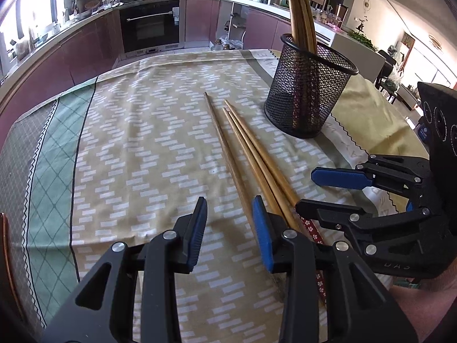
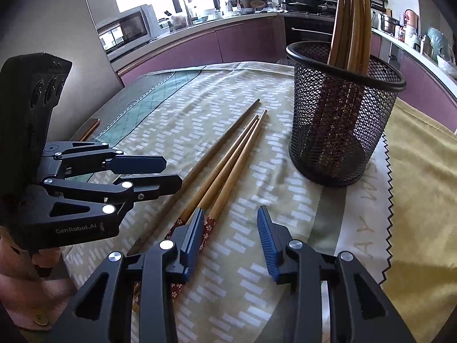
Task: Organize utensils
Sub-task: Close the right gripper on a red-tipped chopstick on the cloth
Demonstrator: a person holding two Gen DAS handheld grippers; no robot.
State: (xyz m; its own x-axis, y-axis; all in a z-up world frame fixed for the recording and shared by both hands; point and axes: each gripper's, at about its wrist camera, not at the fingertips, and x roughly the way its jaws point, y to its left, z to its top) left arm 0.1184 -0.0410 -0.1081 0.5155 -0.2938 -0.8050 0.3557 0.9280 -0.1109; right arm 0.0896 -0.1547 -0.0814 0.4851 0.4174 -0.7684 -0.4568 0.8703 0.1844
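Three loose chopsticks lie on the tablecloth: a darker one (image 1: 221, 140) (image 2: 217, 148) and a lighter pair (image 1: 257, 154) (image 2: 234, 160) with red floral handles. A black mesh holder (image 1: 308, 85) (image 2: 342, 120) stands upright behind them with several chopsticks (image 1: 300, 8) (image 2: 351, 20) in it. My left gripper (image 1: 230, 208) (image 2: 172, 171) is open over the cloth, its right finger above the dark chopstick. My right gripper (image 2: 230, 214) (image 1: 305, 190) is open at the handle ends. One floral handle (image 2: 210, 225) lies between its fingers beside the left pad, unpressed.
The patterned tablecloth (image 1: 128, 157) covers the table, with a yellow cloth (image 2: 422, 171) at the right. A thin brown object (image 2: 90, 128) lies at the table's left edge. Kitchen cabinets and an oven (image 1: 148, 25) stand beyond the table. A hand (image 2: 25, 280) holds the left gripper.
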